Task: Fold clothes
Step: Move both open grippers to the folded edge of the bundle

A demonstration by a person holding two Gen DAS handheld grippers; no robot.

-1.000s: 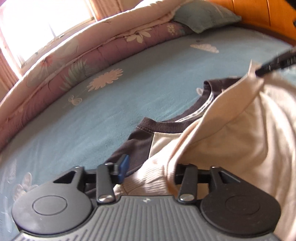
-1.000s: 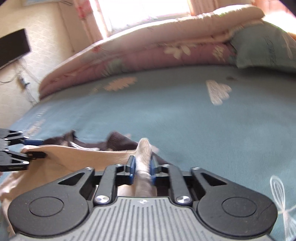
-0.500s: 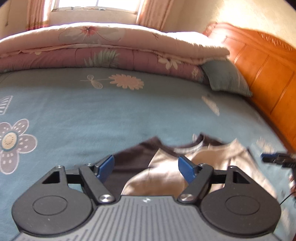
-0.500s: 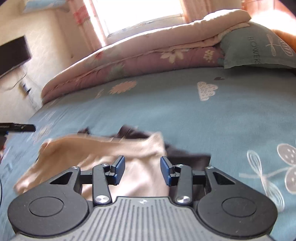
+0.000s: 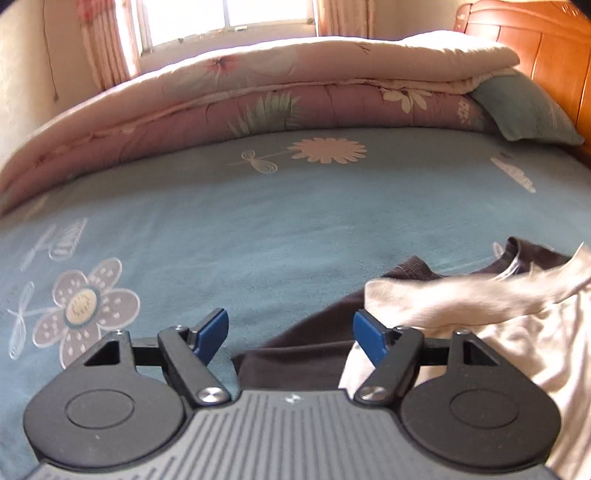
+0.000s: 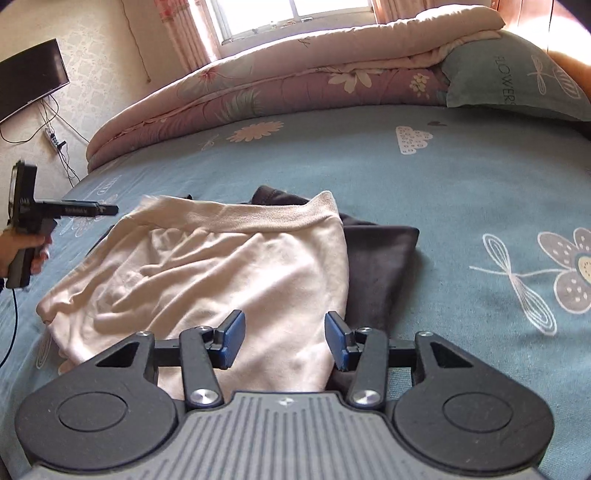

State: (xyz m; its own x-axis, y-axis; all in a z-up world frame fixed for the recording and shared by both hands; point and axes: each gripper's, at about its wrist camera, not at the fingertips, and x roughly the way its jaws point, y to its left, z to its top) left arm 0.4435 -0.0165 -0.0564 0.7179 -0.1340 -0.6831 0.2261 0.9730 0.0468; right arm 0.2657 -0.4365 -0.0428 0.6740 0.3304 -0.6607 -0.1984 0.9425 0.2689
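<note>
I see a bed (image 6: 424, 177) under a blue flowered sheet (image 5: 258, 221). A cream and dark shirt (image 6: 229, 266) lies folded on it, near me. Along the far side rests a folded quilt (image 6: 295, 77), and a blue pillow (image 6: 517, 85) lies beside its right end.

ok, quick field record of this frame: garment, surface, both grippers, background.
garment: cream and dark brown shirt, folded over, lying flat on the bed
surface: blue flowered bedsheet
left gripper: open, nothing between the pads, off the shirt's side
right gripper: open, above the shirt's near edge, not gripping
background: folded quilt, blue pillow, window, wooden headboard
</note>
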